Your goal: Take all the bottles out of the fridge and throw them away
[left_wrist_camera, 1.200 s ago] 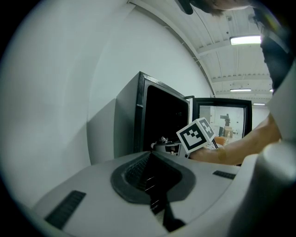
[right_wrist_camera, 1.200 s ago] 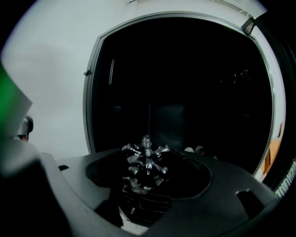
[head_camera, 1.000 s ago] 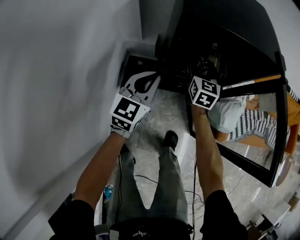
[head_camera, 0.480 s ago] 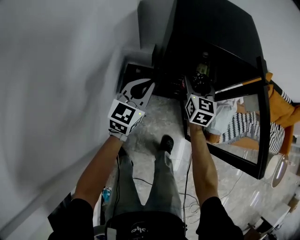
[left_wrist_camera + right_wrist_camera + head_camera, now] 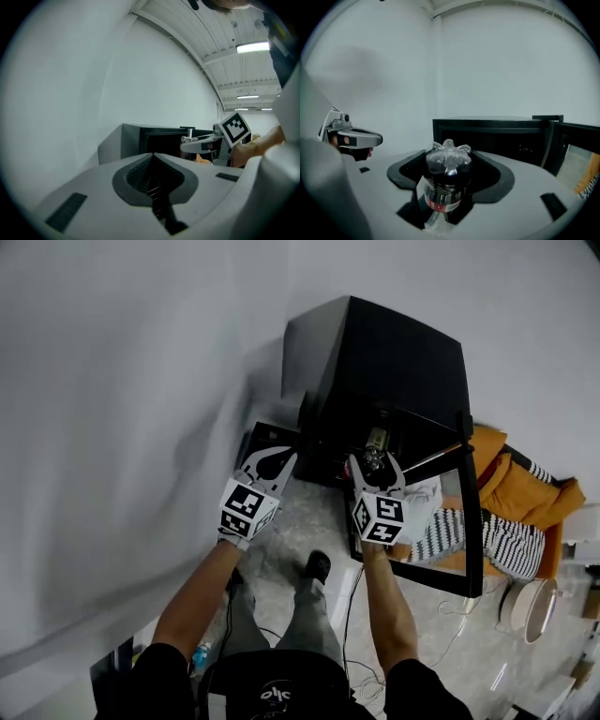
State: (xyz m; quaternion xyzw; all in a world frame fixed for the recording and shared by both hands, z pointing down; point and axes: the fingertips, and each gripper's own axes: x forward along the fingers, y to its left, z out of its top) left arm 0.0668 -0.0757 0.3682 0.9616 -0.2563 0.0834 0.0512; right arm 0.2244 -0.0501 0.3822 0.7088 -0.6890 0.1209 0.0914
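Nearest, two forearms are seen held out over a grey floor (image 5: 319,521) in front of a small black fridge (image 5: 394,362). The left gripper (image 5: 272,457), to the left of the fridge, is carried with its claw pressed together and nothing in it. The right gripper (image 5: 377,460) is clamped on a bottle (image 5: 375,442). The bottle is clear with dark drink and a red label, and its base is pointed towards the fridge. It is held just in front of the fridge's open mouth, beside the swung-out glass door (image 5: 469,484).

A second ago this gripper was seen reaching into the fridge. Now it is drawn back, and the whole fridge is seen from farther off. By this, one bottle is judged taken out and ready to be thrown away. No bin is made out. Whether more bottles are left cannot be told, as the inside is dark.
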